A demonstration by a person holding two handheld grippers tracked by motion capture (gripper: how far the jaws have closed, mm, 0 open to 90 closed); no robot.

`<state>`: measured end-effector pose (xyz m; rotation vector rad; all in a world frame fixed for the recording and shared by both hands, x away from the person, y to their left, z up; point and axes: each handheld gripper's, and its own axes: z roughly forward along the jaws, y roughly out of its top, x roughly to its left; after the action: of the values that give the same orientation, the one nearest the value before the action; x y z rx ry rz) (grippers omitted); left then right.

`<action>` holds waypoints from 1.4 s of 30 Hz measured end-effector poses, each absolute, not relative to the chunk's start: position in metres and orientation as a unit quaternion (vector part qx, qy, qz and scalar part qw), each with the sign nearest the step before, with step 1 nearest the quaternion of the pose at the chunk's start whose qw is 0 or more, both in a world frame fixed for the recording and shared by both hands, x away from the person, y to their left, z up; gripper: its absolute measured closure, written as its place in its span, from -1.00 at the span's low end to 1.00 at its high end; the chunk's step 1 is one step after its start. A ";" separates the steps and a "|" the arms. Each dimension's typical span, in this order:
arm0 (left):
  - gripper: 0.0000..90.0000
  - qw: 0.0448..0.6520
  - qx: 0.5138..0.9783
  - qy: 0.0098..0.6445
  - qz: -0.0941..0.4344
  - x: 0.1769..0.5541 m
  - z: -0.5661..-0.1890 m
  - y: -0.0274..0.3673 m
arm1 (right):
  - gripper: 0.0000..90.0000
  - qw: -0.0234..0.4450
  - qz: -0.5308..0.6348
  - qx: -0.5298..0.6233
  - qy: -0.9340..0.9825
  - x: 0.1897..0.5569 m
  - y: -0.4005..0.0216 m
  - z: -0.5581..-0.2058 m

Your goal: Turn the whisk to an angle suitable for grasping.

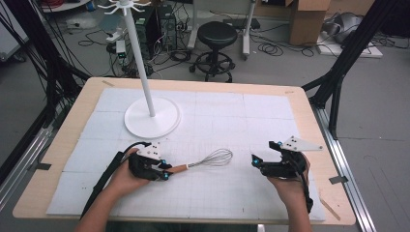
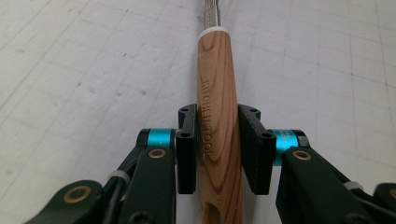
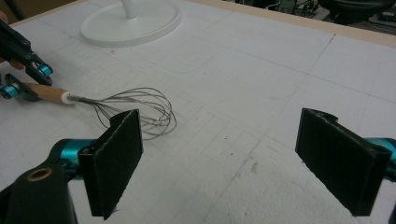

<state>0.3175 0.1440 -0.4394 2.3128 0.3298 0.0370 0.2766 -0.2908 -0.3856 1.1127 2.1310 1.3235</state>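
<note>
**Left claw clamped on the whisk handle**

Closest to the lens in the left gripper view, the two black pads of the left claw (image 2: 219, 144) press against either side of the wooden handle of a wire whisk with a light-brown grip and steel loops (image 2: 218, 116), so the left claw is shut on it. Lettering runs along the wood, and a white collar joins it to the wires at the top of that view.

From above, the whisk (image 1: 209, 160) lies flat on the white gridded mat covering the wooden table (image 1: 63, 140), its handle end in the left claw (image 1: 166, 171) and its wire head pointing toward the right claw (image 1: 255, 162), with a bare gap between them. The right claw (image 3: 233, 163) stands wide open, nothing between its pads, low over the mat.

Behind the whisk, well apart from it, stands a white pole stand on a round flat base (image 1: 152, 117).
</note>
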 end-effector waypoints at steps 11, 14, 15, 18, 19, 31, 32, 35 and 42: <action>0.56 0.390 0.916 0.097 -0.002 0.323 -0.439 0.105 | -0.70 0.201 0.477 0.399 0.757 0.275 -0.295 -0.383; 0.55 0.388 0.917 0.090 -0.003 0.325 -0.439 0.096 | -0.70 0.201 0.477 0.398 0.758 0.275 -0.294 -0.383; 0.55 0.386 0.918 0.088 -0.003 0.325 -0.438 0.093 | -0.70 0.199 0.476 0.398 0.758 0.275 -0.294 -0.383; 0.55 0.385 0.919 0.084 -0.004 0.327 -0.438 0.083 | -0.70 0.200 0.476 0.396 0.759 0.275 -0.293 -0.383; 0.55 0.385 0.919 0.082 -0.003 0.327 -0.438 0.080 | -0.70 0.200 0.476 0.397 0.759 0.275 -0.293 -0.383; -0.01 0.431 0.894 0.118 0.006 0.328 -0.423 0.100 | -0.70 0.201 0.477 0.401 0.756 0.273 -0.297 -0.383; -0.05 0.437 0.891 0.124 0.007 0.328 -0.421 0.106 | -0.70 0.200 0.477 0.402 0.756 0.273 -0.297 -0.383; -0.17 0.453 0.880 0.141 0.018 0.326 -0.415 0.124 | -0.70 0.202 0.476 0.401 0.756 0.272 -0.297 -0.383; -0.33 0.505 0.842 0.187 0.040 0.320 -0.407 0.182 | -0.70 0.202 0.474 0.398 0.759 0.272 -0.293 -0.384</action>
<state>0.3197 0.1822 -0.4072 2.0306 0.4514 0.0964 0.2724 -0.2934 -0.3840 1.1115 2.1196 1.3227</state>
